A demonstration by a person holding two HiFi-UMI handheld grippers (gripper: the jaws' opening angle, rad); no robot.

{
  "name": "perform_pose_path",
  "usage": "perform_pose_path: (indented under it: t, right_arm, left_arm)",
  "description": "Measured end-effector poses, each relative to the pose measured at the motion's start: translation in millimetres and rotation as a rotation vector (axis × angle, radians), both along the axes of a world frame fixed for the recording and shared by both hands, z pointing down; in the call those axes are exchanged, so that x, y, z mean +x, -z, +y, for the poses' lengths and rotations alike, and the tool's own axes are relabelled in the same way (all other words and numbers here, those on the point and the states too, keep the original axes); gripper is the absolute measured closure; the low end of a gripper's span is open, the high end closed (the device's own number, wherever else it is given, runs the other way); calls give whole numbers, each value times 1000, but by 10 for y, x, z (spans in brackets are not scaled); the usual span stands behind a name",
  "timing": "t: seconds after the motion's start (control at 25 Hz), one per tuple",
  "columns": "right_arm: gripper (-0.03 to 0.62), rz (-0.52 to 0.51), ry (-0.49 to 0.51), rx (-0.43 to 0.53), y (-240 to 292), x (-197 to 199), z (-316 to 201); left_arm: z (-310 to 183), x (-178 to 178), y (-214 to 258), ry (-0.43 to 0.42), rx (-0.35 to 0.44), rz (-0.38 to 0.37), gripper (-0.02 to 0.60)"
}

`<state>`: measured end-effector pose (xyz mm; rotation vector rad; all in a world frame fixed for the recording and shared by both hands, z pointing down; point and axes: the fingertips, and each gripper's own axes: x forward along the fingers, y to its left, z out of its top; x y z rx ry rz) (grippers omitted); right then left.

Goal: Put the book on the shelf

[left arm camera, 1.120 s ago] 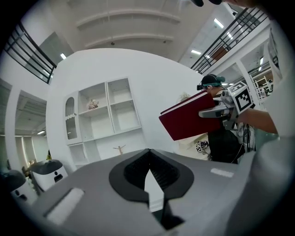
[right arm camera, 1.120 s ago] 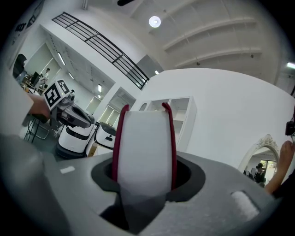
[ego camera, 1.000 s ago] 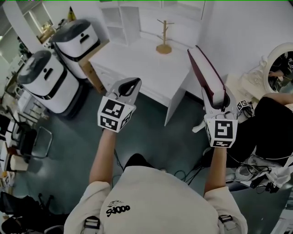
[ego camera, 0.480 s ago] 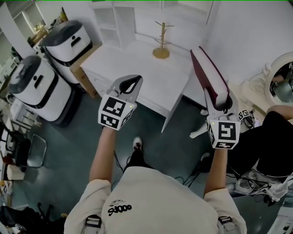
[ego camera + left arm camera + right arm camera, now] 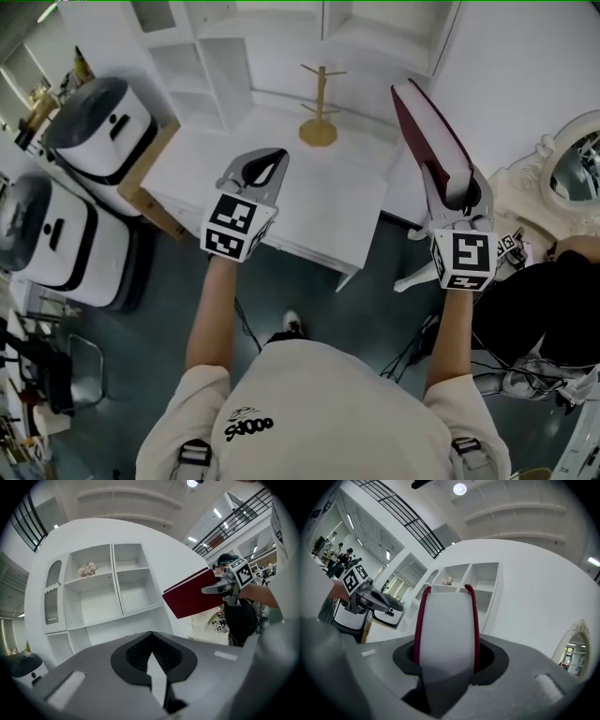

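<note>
- The white shelf unit (image 5: 108,588) stands at the back of the white desk (image 5: 309,202). Its cubbies face forward, and most are bare. One upper cubby holds a small ornament (image 5: 87,569).
- The dark red book (image 5: 429,136) is in the air above the right end of the desk, well apart from the shelf. It rises out of the jaws and leans up and away.
- The right gripper (image 5: 452,192) is clamped on the book's near end. One pad sits on each cover, and the white page block shows between them in the right gripper view.
- The left gripper (image 5: 267,167) hovers over the desk's front half with its jaws together on nothing.
- A wooden peg stand (image 5: 321,114) sits on the desk between the grippers and the shelf.
- Step in hand, as I judge it: carrying the book to a cubby.
  - Pick one of the bare cubbies on the right.
  - Swing the book wide of the peg stand.
  - Square its far edge to the opening before pushing in.
  - The grip is at one end only, so the free end may sag or twist. Keep the clamp firm and go slowly.
  - The left gripper is free to steady the book if it tips.
</note>
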<state>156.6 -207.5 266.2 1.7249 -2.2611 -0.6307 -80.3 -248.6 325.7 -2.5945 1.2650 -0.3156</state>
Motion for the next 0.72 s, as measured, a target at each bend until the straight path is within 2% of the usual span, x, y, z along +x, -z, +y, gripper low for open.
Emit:
perform_pose_path:
  t: [0.32,0.52,0.72]
  right_arm:
    - [384,106,-72,84,442,-328,-704]
    - [382,174,-100,140,804,-400,-1042]
    - [382,224,-102,152,954,-433,-1390]
  left_arm:
    - [-709,-301,-62,-83,-17,18,565]
    - [-1004,-380,-61,-105,-23,29,565]
    - [-1213,-435,-63,-93,-20,44,565]
